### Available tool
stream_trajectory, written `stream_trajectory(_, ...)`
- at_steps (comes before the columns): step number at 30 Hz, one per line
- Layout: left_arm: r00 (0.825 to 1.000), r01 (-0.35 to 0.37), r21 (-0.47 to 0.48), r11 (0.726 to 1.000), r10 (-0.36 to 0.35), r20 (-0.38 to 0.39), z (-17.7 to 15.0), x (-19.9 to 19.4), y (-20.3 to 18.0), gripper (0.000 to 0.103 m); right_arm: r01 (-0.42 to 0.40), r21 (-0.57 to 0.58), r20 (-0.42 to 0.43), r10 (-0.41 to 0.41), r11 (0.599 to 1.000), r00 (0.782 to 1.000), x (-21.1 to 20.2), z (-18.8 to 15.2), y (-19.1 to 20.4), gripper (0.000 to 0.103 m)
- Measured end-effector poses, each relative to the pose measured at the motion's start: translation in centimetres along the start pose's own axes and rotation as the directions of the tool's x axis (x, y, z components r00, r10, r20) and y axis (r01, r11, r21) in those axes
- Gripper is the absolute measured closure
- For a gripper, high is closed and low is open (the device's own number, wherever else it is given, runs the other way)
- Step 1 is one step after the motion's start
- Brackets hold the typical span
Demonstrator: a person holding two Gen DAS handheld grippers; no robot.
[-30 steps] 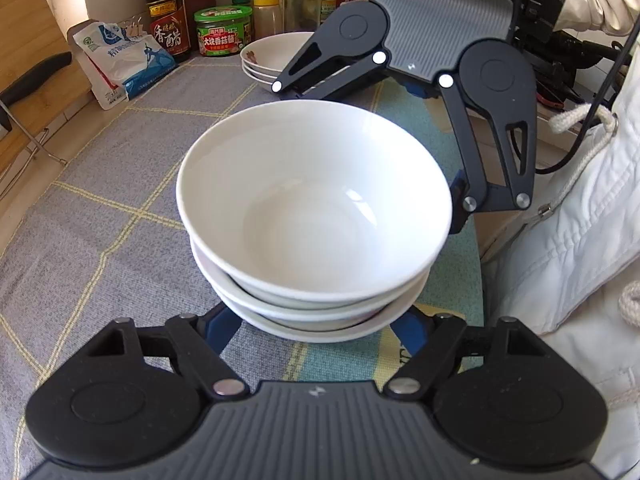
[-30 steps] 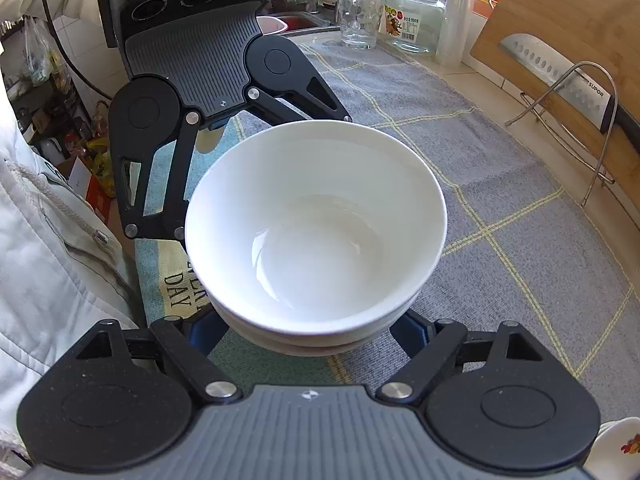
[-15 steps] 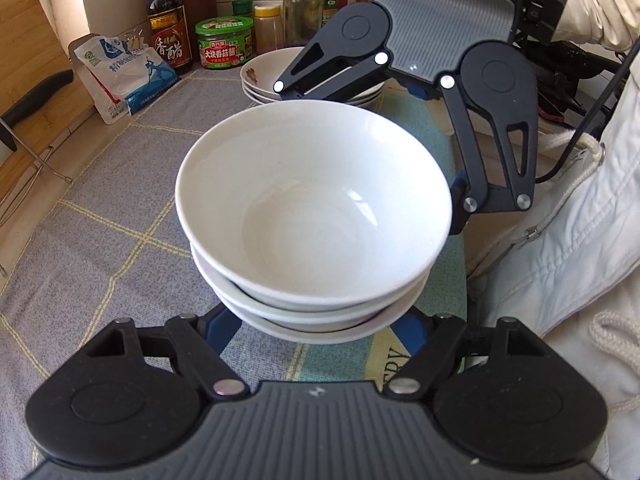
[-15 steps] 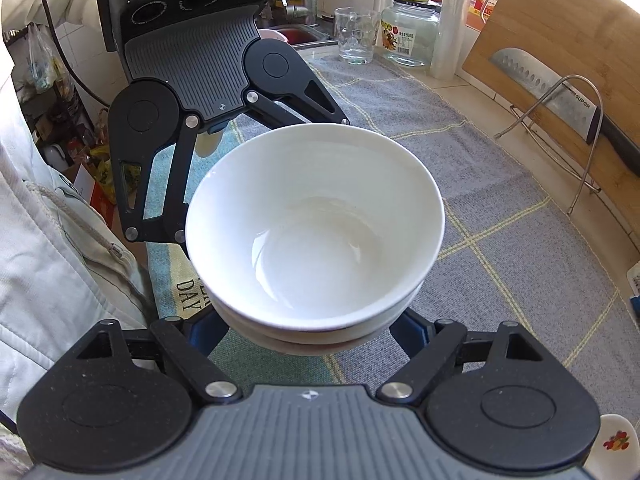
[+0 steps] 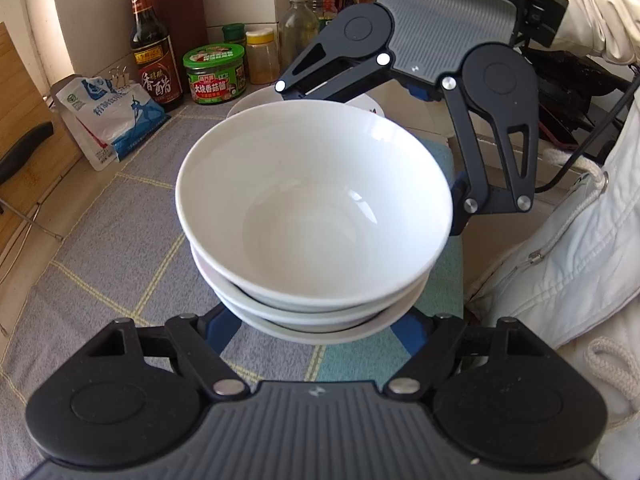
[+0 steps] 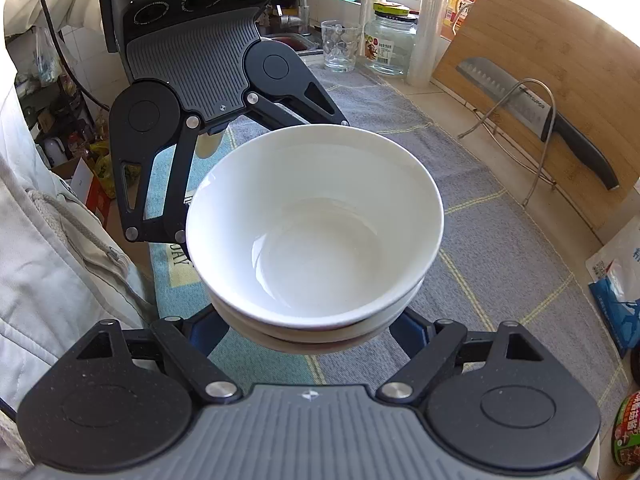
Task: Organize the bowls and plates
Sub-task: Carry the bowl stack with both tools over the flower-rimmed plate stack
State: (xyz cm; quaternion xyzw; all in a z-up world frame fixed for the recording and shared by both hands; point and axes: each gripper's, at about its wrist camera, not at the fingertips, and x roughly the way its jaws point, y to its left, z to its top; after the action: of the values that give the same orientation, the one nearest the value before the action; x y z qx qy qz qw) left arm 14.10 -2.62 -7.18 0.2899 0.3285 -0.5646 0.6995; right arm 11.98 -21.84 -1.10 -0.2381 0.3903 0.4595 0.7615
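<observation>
A stack of three white bowls hangs above the grey checked cloth. My left gripper is shut on the lowest bowl, its blue fingers at either side. From the opposite side my right gripper is shut on the same stack, blue fingers under the rim. Each gripper's black linkage shows beyond the bowls in the other's view. Fingertips are hidden below the bowls. A second stack of white dishes rests on the cloth just behind.
A dark sauce bottle, a green jar, more bottles and a blue-white bag line the back. A knife on a wire rack leans against a wooden board. A glass and jar stand near the sink. A person's white jacket is close by.
Both grippers have carried the bowl stack up and toward the bottles; the far stack of dishes and the jars now sit closer behind it. The grip is unchanged.
</observation>
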Motion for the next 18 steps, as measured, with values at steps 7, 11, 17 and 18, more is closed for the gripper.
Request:
stream_trajectory(7,1.000,-0.002,0.025,1.000,0.002,0.016,4.0,2.6,-0.7,0.023,0.027,0.006,0.002,-0.027,1.000,1.000,-3.0,-3.0,-2.4,0.013)
stream_trajectory(11,1.000,0.000,0.043,0.999,-0.001,0.027,6.2,4.5,-1.1,0.023,0.048,0.014,-0.002,-0.048,0.999,0.999,-4.6,-4.8,-3.8,0.013)
stream_trajectory(17,0.999,0.010,0.068,0.998,-0.012,0.039,9.3,7.3,-1.2,0.023,0.078,0.036,-0.015,-0.078,0.996,0.997,-6.3,-7.3,-6.1,0.013)
stream_trajectory(18,0.999,0.012,0.073,0.997,-0.014,0.039,9.8,7.8,-1.1,0.023,0.084,0.038,-0.017,-0.083,0.996,0.996,-6.5,-7.7,-6.4,0.013)
